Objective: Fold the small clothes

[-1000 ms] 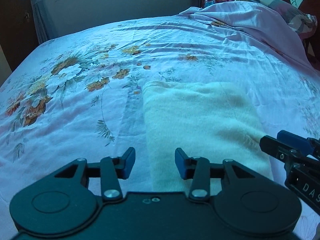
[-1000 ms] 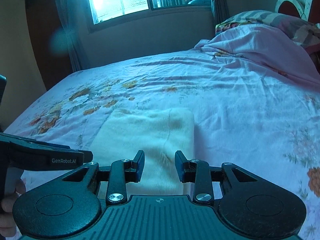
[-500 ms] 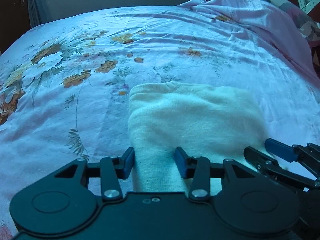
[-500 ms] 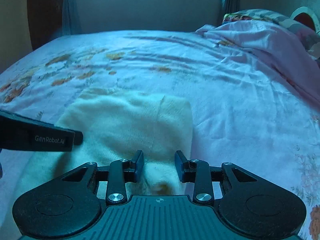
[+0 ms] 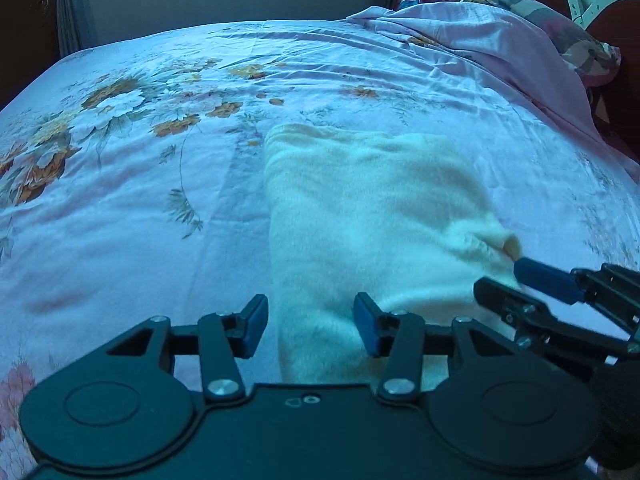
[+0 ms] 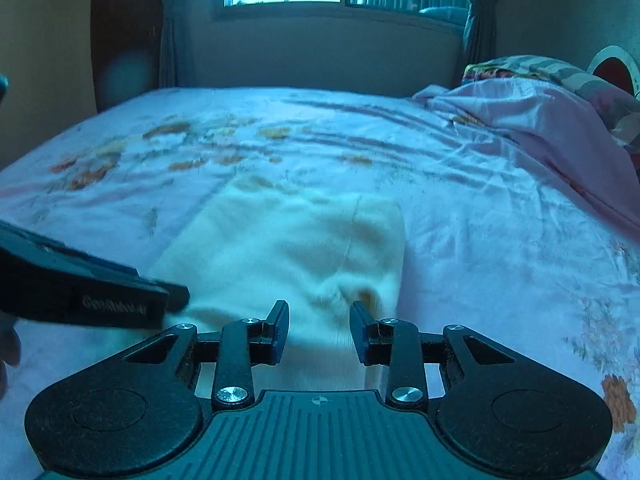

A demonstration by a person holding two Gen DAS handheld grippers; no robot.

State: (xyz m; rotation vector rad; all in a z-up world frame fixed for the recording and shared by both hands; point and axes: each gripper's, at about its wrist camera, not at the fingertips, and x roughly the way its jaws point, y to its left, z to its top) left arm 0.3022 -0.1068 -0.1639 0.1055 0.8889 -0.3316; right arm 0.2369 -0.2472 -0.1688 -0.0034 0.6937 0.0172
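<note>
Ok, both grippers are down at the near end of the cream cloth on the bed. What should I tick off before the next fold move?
1. Cloth lies flat on the bed, apart from the pillow: ok.
2. Left gripper over the cloth's near left edge, fingers opening: ok.
3. Left gripper pinching the cloth: not ok, no pinch visible.
4. Right gripper over the near right corner, fingers apart: ok.
5. Right gripper holding that corner: cannot tell; the corner is bunched up by its tip.
6. Bed beyond the cloth free for folding over: ok.
</note>
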